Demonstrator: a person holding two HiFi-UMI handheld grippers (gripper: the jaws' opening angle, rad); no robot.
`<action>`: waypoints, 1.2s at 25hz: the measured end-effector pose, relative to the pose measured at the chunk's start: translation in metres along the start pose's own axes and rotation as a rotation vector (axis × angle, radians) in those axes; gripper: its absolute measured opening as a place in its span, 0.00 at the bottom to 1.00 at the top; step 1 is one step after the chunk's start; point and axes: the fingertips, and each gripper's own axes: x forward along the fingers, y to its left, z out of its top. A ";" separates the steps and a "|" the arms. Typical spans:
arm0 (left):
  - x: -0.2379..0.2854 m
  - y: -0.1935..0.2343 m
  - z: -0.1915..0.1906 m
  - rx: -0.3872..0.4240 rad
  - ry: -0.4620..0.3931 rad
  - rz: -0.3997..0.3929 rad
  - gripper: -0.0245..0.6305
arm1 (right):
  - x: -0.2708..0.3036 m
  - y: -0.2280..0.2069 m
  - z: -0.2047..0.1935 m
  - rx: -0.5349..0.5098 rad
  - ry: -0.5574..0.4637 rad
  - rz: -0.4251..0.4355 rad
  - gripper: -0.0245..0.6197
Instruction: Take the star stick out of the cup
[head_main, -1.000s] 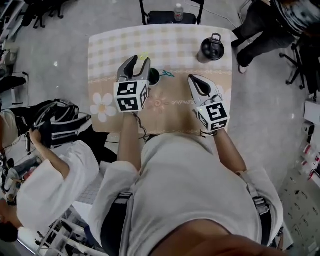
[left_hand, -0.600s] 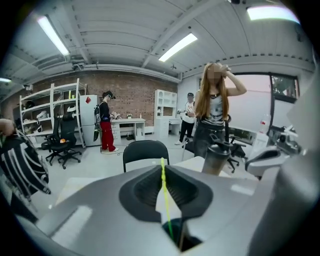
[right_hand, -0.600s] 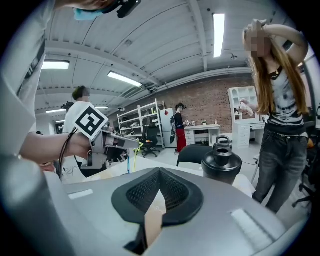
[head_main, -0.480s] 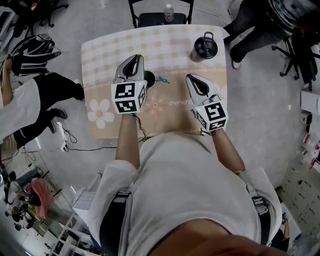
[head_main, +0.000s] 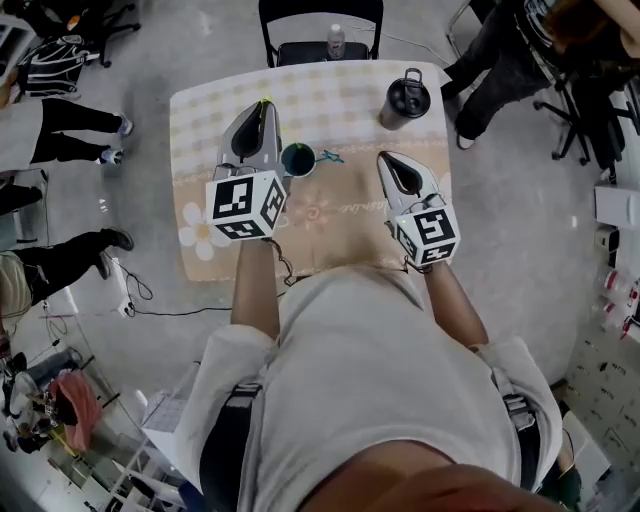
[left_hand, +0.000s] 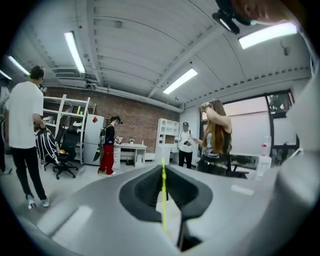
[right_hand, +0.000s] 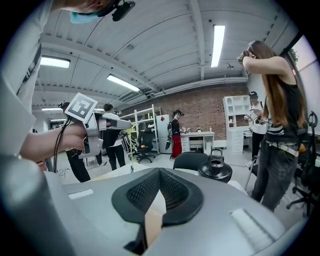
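Left tool (head_main: 265, 108) held above bench (head_main: 350, 95), roughly level, jaws just closed on star stick (left_hand: 163, 195); stick upright, out of cup (head_main: 298, 159). Right tool (head_main: 385, 160) pinched together, empty, tipped slightly down.

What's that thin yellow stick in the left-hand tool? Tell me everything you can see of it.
The star stick is a thin, straight, yellow-green rod, plastic by its look. It stands nearly upright, pinched between the jaws of the left gripper, which have just been closing on it. Nothing else touches it where it shows. No star shows.
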 end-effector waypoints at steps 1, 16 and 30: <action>-0.007 0.002 0.007 -0.019 -0.028 0.000 0.06 | -0.003 0.001 0.001 -0.002 -0.006 -0.006 0.04; -0.096 0.027 0.036 -0.146 -0.187 0.009 0.06 | -0.019 0.053 0.002 -0.047 -0.038 -0.010 0.04; -0.168 0.036 -0.014 -0.327 -0.171 -0.030 0.06 | -0.021 0.116 -0.035 -0.073 0.046 0.054 0.04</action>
